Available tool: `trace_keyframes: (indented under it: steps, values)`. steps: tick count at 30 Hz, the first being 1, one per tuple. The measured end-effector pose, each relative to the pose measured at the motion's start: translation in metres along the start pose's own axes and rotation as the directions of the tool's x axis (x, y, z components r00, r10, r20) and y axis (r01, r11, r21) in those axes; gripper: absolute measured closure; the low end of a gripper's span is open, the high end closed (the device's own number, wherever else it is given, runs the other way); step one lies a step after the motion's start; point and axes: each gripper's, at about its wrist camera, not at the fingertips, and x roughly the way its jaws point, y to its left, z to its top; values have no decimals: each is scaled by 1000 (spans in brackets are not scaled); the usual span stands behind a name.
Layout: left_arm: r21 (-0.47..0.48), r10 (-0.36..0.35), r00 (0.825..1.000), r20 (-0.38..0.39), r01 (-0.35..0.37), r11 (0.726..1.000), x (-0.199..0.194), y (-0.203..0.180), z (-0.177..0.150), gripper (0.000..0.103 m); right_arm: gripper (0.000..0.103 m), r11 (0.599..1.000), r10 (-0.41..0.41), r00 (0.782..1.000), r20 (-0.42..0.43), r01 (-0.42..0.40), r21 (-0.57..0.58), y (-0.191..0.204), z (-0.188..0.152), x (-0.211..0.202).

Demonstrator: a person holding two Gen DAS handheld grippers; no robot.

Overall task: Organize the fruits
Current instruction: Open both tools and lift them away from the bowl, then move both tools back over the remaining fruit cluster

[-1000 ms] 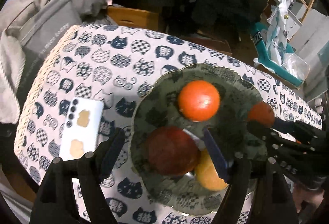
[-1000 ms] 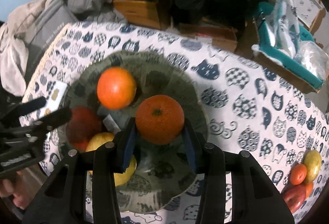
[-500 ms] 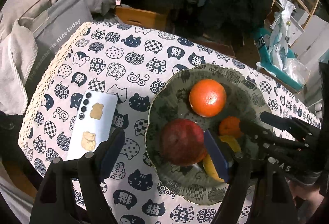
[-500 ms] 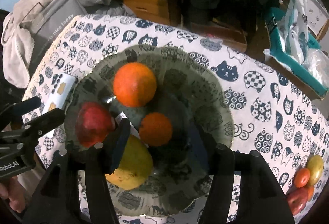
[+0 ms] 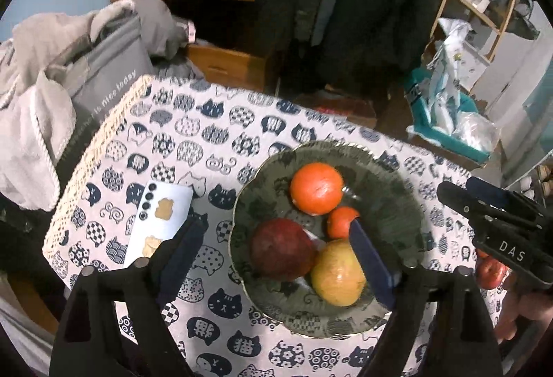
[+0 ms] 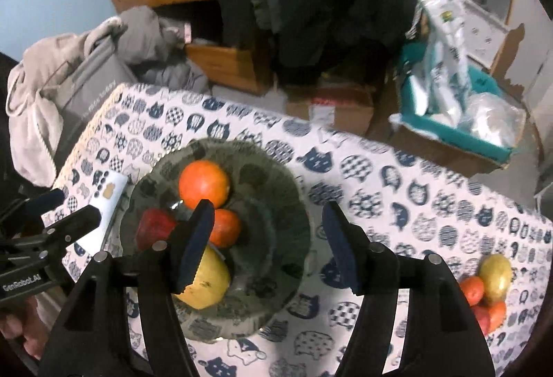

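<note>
Step in hand, as judged from the layout: clearing both grippers away from the bowl (image 6: 276, 169) after a drop-off, before fetching more fruit.

**Gripper state.** The right gripper (image 6: 268, 245) is standing part-open and empty; its jaws have just been opening, and nothing is lying between them. The left gripper (image 5: 276, 256) is standing wide, its jaws also having just been opening. No pad is pressing on any fruit, though in the left wrist view its right finger is overlapping the fruit below it.

**Location of the fruit.** Four pieces are sitting in the bowl on the bench (image 6: 432, 204):
- the large orange (image 6: 204, 183) at about 11 o'clock in the bowl;
- the small orange (image 6: 224, 227) near the centre, just beside the large one;
- the red apple (image 5: 281, 249) at about 8 o'clock;
- the yellow pear (image 5: 338, 273) at about 6 o'clock, touching the apple.

A loose pile of fruit (image 6: 489, 287) is waiting at about 4 o'clock in the right wrist view, well apart from the bowl.

**Doing it well.**
1. Lift straight up until the fingers are clearing the bowl rim; a sideways sweep could nudge the small orange, which may roll.
2. Keep the left gripper clear of the phone (image 5: 160, 221) lying at the bowl's 9 o'clock.
3. Send the right gripper to the pile, since that pile is lying on its side.
4. Fill the bowl's free 3 o'clock side next.
</note>
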Motion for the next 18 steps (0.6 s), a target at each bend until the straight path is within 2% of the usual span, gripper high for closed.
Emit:
trace_keyframes:
  steps: [4, 9, 18]
  values:
    - [16, -8, 999, 44, 7, 1000, -18, -11, 1, 15, 33, 1000, -20, 999, 50, 20, 8, -8, 1, -25]
    - [22, -29, 994, 103, 27, 999, -42, -23, 4, 15, 32, 999, -28, 993, 113, 26, 19, -15, 0, -55]
    - [77, -50, 977, 209, 35, 996, -82, -48, 3, 5, 29, 997, -76, 972, 223, 73, 21, -26, -6, -112]
